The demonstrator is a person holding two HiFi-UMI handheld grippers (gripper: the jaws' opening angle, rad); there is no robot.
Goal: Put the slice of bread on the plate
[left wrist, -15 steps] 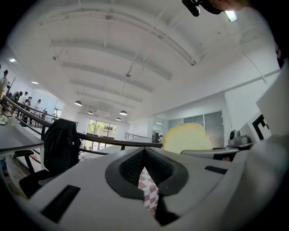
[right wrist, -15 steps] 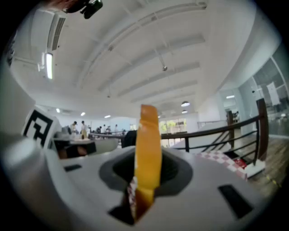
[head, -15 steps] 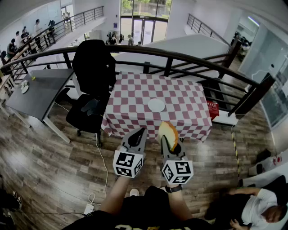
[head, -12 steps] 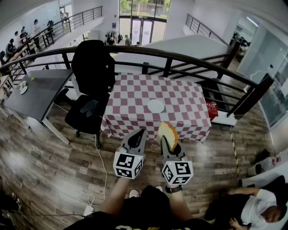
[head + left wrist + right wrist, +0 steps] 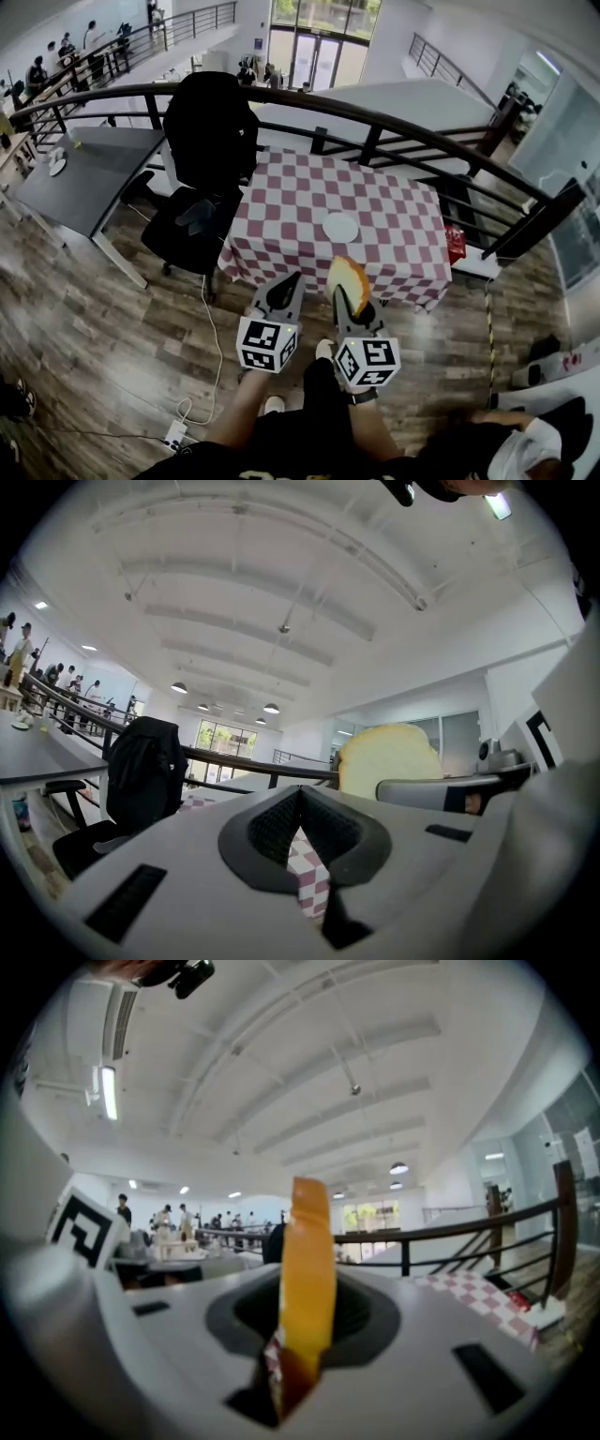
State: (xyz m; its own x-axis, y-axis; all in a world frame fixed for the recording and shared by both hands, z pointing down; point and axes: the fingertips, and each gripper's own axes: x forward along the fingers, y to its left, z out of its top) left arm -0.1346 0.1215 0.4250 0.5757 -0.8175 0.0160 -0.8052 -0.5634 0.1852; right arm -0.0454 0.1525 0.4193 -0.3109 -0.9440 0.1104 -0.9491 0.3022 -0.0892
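A slice of bread (image 5: 348,279) with an orange-brown crust stands on edge in my right gripper (image 5: 354,302), which is shut on it. In the right gripper view the bread (image 5: 307,1269) rises edge-on between the jaws. My left gripper (image 5: 293,279) hangs beside it, shut and holding nothing. The left gripper view shows the bread's pale face (image 5: 389,759) off to the right. A small white plate (image 5: 340,227) lies on the red-and-white checked table (image 5: 291,197) ahead of both grippers. Both grippers are short of the table's near edge, above the wooden floor.
A black office chair (image 5: 208,141) draped with a dark jacket stands at the table's left. A grey desk (image 5: 84,178) is further left. A dark railing (image 5: 394,117) runs behind the table. A cable and power strip (image 5: 178,433) lie on the floor, and a person (image 5: 525,450) sits at lower right.
The view has shifted slightly and the table and plate sit a little nearer. Both grippers keep their pose, the bread still in the right one. A foot has stepped forward below.
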